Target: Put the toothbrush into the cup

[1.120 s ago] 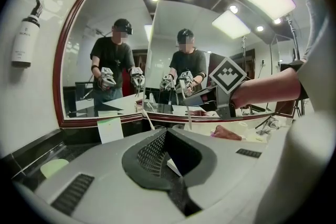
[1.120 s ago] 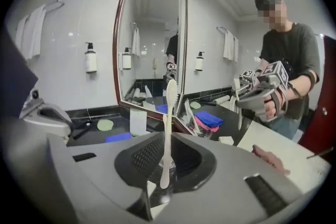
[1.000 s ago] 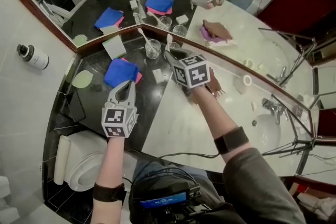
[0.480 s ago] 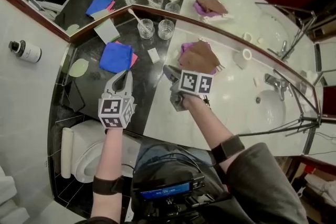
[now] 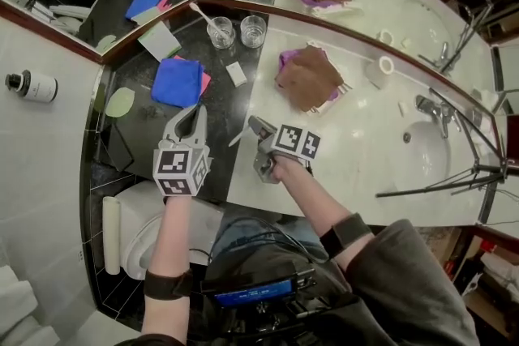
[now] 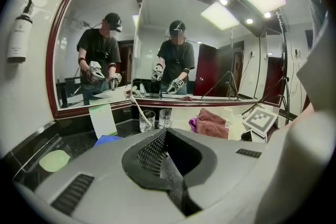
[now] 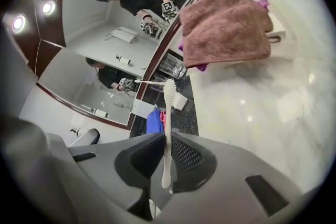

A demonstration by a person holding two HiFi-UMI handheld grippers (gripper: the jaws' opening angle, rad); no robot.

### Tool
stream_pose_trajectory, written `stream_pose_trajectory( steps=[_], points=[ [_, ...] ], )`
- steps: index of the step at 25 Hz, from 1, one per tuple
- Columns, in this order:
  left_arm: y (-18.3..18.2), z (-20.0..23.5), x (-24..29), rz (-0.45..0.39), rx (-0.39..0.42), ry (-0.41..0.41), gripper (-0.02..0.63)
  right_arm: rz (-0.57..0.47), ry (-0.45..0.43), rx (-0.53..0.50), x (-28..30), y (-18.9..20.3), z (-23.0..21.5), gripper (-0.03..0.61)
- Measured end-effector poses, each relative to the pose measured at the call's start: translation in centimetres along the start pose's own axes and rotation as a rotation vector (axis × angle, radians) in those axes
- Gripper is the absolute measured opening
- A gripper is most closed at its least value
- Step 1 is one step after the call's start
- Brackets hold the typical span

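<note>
A white toothbrush (image 7: pixel 168 128) is pinched upright between the jaws of my right gripper (image 7: pixel 167 140), its bristle head up at the top. From the head view, that right gripper (image 5: pixel 255 127) hovers over the marble counter's near part, and the toothbrush (image 5: pixel 237 138) sticks out to its left. Two clear glass cups (image 5: pixel 219 32) (image 5: pixel 253 30) stand by the mirror; the left one holds another toothbrush (image 5: pixel 201 13). My left gripper (image 5: pixel 192 113) is shut and empty over the black counter, just short of the blue cloth (image 5: pixel 177 81). Both cups (image 6: pixel 147 120) (image 6: pixel 165 118) show ahead in the left gripper view.
A brown towel (image 5: pixel 309 77) lies on a purple one right of the cups. Near the cups are a soap bar (image 5: pixel 236 74), a green card (image 5: pixel 159 40) and a green dish (image 5: pixel 122 102). A tape roll (image 5: pixel 387 65), faucet (image 5: pixel 430 109) and sink (image 5: pixel 442 158) are at right.
My right gripper has drawn back from the cups toward the counter's near edge, lower and rolled over, still gripping the toothbrush. The left gripper has barely shifted.
</note>
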State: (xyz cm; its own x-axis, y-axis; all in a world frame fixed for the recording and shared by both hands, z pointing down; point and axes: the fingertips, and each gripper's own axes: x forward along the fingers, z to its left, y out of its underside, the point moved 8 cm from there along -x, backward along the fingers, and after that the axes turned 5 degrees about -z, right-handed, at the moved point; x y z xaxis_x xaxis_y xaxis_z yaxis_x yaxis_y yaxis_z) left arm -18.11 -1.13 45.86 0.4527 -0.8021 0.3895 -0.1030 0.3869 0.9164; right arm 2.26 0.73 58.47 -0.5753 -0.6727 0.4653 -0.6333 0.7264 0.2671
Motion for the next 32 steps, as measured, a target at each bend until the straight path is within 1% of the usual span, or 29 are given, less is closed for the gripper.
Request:
stream_pose_trajectory(
  steps=[3, 8, 19, 25, 27, 30, 32],
  points=[
    [0.4, 0.1, 0.1, 0.016, 0.005, 0.006, 0.003, -0.027, 0.020, 0.055, 0.4, 0.9, -1.2, 0.060],
    [1.0, 0.2, 0.3, 0.031, 0.008, 0.013, 0.003, -0.030, 0.042, 0.102, 1.7, 1.8, -2.2, 0.060],
    [2.3, 1.4, 0.1, 0.055, -0.008, -0.002, 0.003, -0.025, 0.099, 0.131, 4.7, 1.8, -3.4, 0.063],
    [2.8, 1.8, 0.0, 0.060, -0.018, -0.009, 0.003, -0.023, 0.138, 0.178, 5.3, 2.4, -4.3, 0.067],
    [3.0, 1.8, 0.0, 0.064, -0.019, -0.006, 0.003, -0.008, 0.149, 0.180, 5.5, 2.6, -4.4, 0.071],
    [3.2, 1.6, 0.0, 0.066, -0.023, 0.000, 0.003, 0.017, 0.159, 0.177, 5.5, 2.8, -4.4, 0.121],
    [3.2, 1.5, 0.0, 0.063, -0.026, 0.002, 0.003, 0.023, 0.166, 0.181, 5.4, 2.9, -4.4, 0.132]
  ],
)
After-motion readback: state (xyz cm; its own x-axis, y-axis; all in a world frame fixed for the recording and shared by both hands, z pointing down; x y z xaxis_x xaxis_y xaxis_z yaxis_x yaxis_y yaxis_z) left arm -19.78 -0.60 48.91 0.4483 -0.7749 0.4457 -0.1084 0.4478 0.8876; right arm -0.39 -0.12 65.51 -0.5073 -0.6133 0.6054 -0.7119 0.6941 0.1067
